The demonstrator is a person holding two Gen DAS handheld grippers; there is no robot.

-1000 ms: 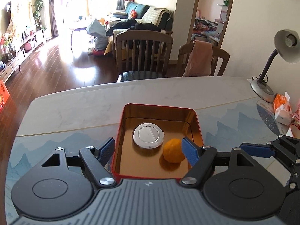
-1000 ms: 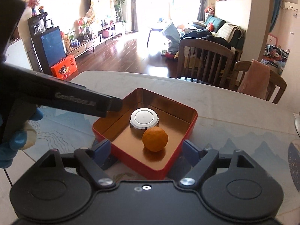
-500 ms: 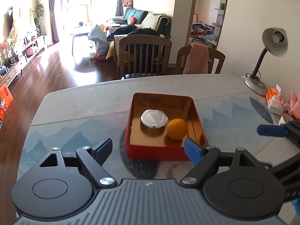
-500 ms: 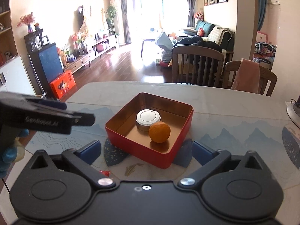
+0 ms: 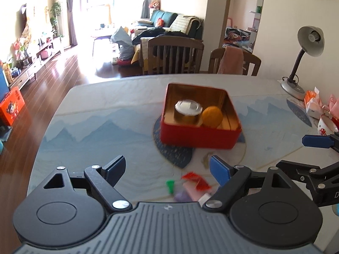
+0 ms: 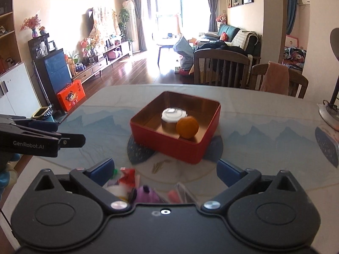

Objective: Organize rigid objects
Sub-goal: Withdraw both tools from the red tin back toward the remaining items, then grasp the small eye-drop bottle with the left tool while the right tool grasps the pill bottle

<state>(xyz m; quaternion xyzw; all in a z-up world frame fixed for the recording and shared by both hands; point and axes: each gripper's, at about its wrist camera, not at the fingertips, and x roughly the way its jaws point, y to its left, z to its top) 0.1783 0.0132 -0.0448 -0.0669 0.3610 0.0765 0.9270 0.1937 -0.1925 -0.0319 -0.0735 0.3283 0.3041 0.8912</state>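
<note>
- Black plastic jaws of the left gripper [image 5: 167,168] stood wide apart with nothing between the blue pads; the reading had risen over the last second but had levelled, so I recorded them as apart.
- Right gripper [image 6: 166,169] likewise stood fully spread and empty.
- Compared with a second earlier, both tools had drawn back from the red square metal tin [image 5: 199,137]; it then lay between the fingertips and now sat well beyond them.
- That retreat had brought a cluster of small coloured pieces [image 5: 190,184] into view just ahead of the left fingertips: red, green, pink and purple, blurred, shapes not determinable.
- Judgement: the placing step appeared finished, and the near cluster was probably the next stock to sort.
- Table top [image 5: 106,127] was smooth and glossy, printed with pale blue mountains; the tin rested on a dark blue patch of the print.
- Inside the tin's gold-toned, reflective interior sat a round silver-lidded metal can [image 5: 188,111], touching or just beside a matt orange fruit [image 5: 212,116] on its right.
- Farther right stood a grey gooseneck desk lamp [image 5: 305,59].
</note>
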